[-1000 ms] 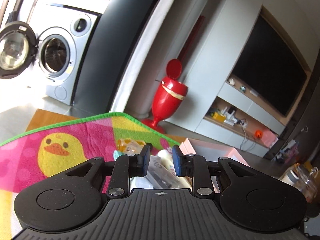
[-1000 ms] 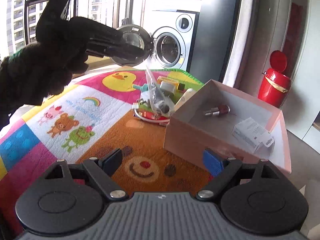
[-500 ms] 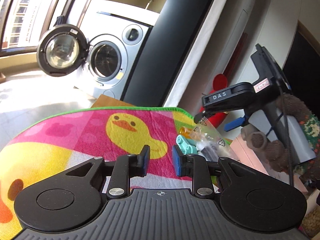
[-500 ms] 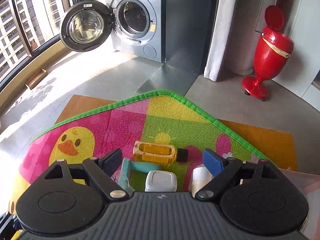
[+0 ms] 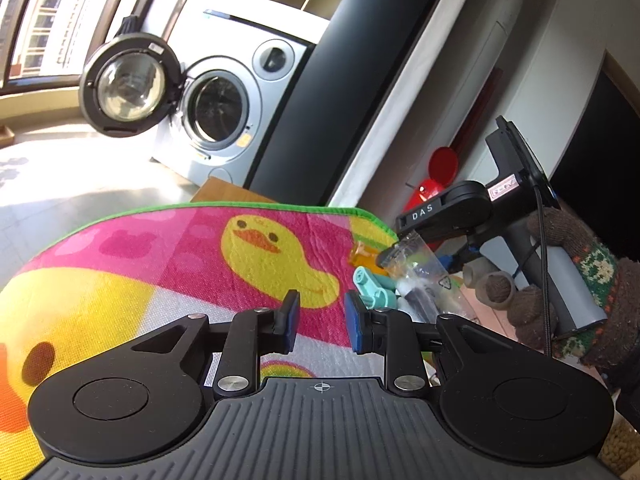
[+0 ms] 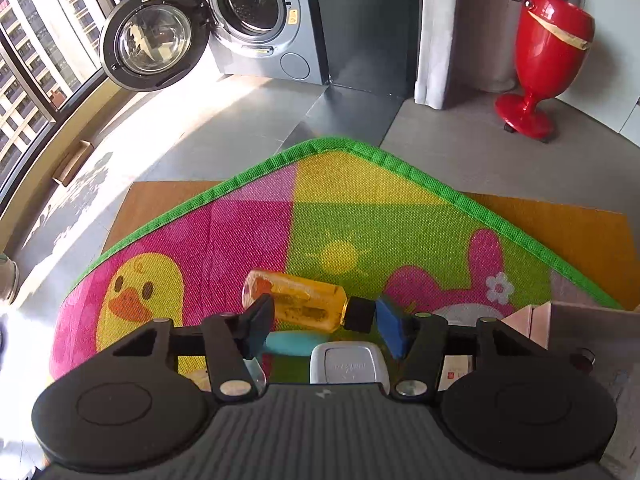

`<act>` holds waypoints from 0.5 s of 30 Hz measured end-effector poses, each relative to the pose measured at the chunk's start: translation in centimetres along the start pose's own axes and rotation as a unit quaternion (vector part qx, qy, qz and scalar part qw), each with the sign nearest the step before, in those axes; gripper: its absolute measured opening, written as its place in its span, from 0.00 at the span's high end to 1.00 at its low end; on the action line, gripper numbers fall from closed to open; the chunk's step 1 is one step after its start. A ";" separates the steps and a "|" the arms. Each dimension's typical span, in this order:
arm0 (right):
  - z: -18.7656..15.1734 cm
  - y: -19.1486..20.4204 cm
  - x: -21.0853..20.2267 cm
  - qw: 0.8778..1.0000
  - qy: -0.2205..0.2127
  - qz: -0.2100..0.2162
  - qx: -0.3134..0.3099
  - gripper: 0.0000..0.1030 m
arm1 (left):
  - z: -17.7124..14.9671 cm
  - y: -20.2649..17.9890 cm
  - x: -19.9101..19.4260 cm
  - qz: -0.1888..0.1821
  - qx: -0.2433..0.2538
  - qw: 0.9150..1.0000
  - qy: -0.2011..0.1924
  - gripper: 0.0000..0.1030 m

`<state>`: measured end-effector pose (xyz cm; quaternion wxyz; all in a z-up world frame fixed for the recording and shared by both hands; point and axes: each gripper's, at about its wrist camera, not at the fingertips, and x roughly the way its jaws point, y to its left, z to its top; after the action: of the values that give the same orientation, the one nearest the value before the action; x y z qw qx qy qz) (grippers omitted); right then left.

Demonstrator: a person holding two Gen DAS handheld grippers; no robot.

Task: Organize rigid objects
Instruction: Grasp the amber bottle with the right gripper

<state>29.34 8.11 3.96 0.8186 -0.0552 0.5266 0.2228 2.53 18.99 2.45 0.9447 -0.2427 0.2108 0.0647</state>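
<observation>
An amber bottle with a black cap (image 6: pixel 304 300) lies on its side on the colourful play mat (image 6: pixel 360 200). My right gripper (image 6: pixel 326 322) points steeply down over it. Its jaws are closing with the bottle lengthwise between them, and I see no firm press from the pads. Under that gripper sit a teal piece (image 6: pixel 290 342) and a grey-white case (image 6: pixel 348 364). In the left wrist view a gloved hand (image 5: pixel 568 280) holds the right gripper (image 5: pixel 392 254) over a clear plastic bag (image 5: pixel 424 268). My left gripper (image 5: pixel 322 326) hovers above the mat, jaws narrowly apart and empty.
A pink box corner (image 6: pixel 536 316) shows at the right of the pile. Beyond the mat's green edge are bare floor, a washing machine with its door open (image 6: pixel 256 12) and a red bin (image 6: pixel 548 40). A window wall runs along the left.
The right gripper swung from over the pink box to the pile of small items, tipped downward, and its jaws narrowed around the amber bottle. The left gripper dropped slightly and turned toward the duck print.
</observation>
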 end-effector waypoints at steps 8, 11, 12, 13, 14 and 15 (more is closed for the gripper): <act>-0.7 3.5 -0.8 0.988 -0.089 -0.087 -0.096 0.15 | -0.3 -0.4 0.3 -0.002 0.004 1.000 0.011 0.74; 0.6 4.5 0.1 0.989 -0.076 -0.073 -0.101 0.15 | -0.4 -0.5 0.5 -0.007 0.010 1.000 0.016 0.74; 1.0 4.6 0.7 0.990 -0.067 -0.073 -0.100 0.15 | -0.5 -0.5 0.5 -0.008 0.011 1.000 0.015 0.74; 1.3 4.6 1.3 0.991 -0.058 -0.077 -0.096 0.15 | -0.4 -0.4 0.4 -0.008 0.010 1.000 0.014 0.74; 1.6 4.5 1.8 0.992 -0.048 -0.081 -0.090 0.17 | -0.4 -0.3 0.4 -0.008 0.007 1.000 0.013 0.74; 1.6 4.3 2.3 0.993 -0.035 -0.076 -0.080 0.20 | -0.4 -0.1 0.4 -0.006 0.003 1.000 0.013 0.74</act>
<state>29.68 13.19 3.26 0.8441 -0.1523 0.4723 0.2032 2.79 18.72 2.01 0.9430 -0.2420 0.2216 0.0551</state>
